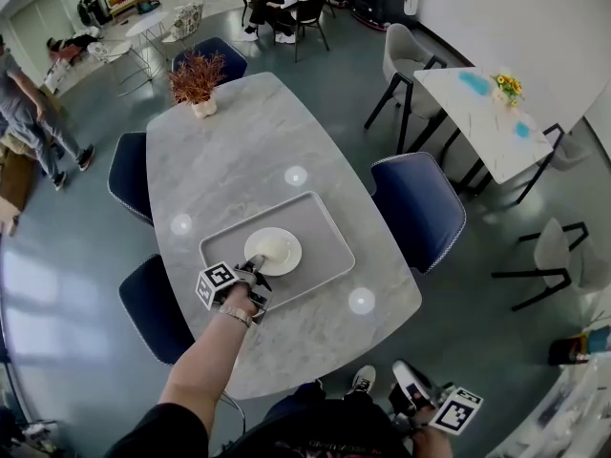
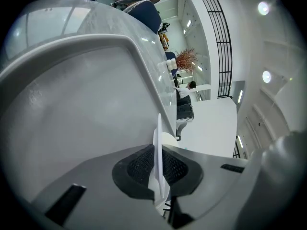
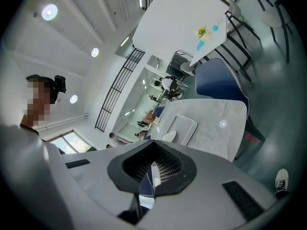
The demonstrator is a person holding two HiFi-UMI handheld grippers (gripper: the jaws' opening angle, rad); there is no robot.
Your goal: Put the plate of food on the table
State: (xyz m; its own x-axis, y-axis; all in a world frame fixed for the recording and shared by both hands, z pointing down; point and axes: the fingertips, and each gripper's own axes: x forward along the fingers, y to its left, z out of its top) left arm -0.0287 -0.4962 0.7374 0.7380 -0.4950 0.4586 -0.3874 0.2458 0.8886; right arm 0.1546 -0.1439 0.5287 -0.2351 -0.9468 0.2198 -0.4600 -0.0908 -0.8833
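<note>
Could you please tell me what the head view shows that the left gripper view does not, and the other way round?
Only the head view: the whole table, the blue chairs, and the right claw, held off the table's near edge. Only the left gripper view: the plate rim edge-on, pinched between the pads of the left claw, and the ceiling lights. Both: plate, tray and plant.
</note>
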